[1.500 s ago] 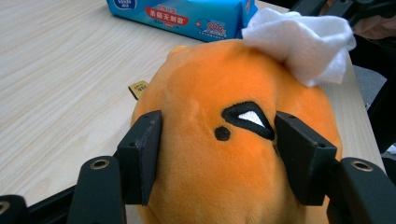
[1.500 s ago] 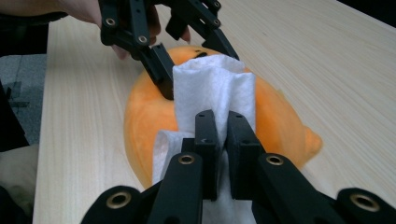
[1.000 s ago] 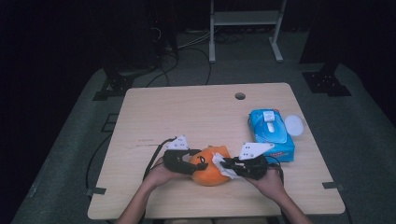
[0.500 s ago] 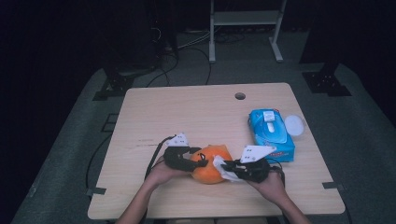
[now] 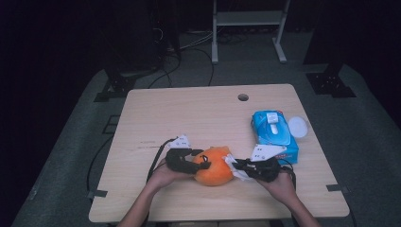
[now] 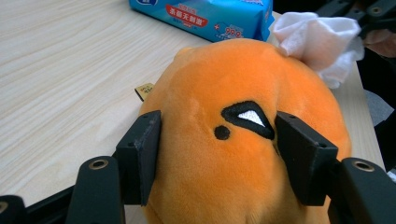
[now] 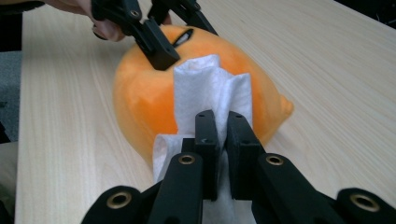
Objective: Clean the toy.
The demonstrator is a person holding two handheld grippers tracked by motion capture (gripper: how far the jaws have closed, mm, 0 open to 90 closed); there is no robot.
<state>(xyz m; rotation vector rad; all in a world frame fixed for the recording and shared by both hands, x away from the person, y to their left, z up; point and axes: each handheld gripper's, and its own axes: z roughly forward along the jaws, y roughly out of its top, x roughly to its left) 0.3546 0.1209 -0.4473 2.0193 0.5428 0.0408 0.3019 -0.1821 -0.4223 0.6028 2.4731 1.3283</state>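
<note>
Since a second ago we have slid the orange plush toy (image 5: pixel 214 165) and both grippers slightly toward the near edge of the wooden table (image 5: pixel 198 113). Our left gripper (image 6: pixel 217 140) clamps the toy between its jaws, one pad on each side of its stitched eye. Our right gripper (image 7: pixel 223 135) is closed on a folded white wipe (image 7: pixel 208 91), whose free end presses against the toy just ahead of it. A blue wet-wipe pack (image 5: pixel 274 135) lies just beyond the right gripper.
</note>
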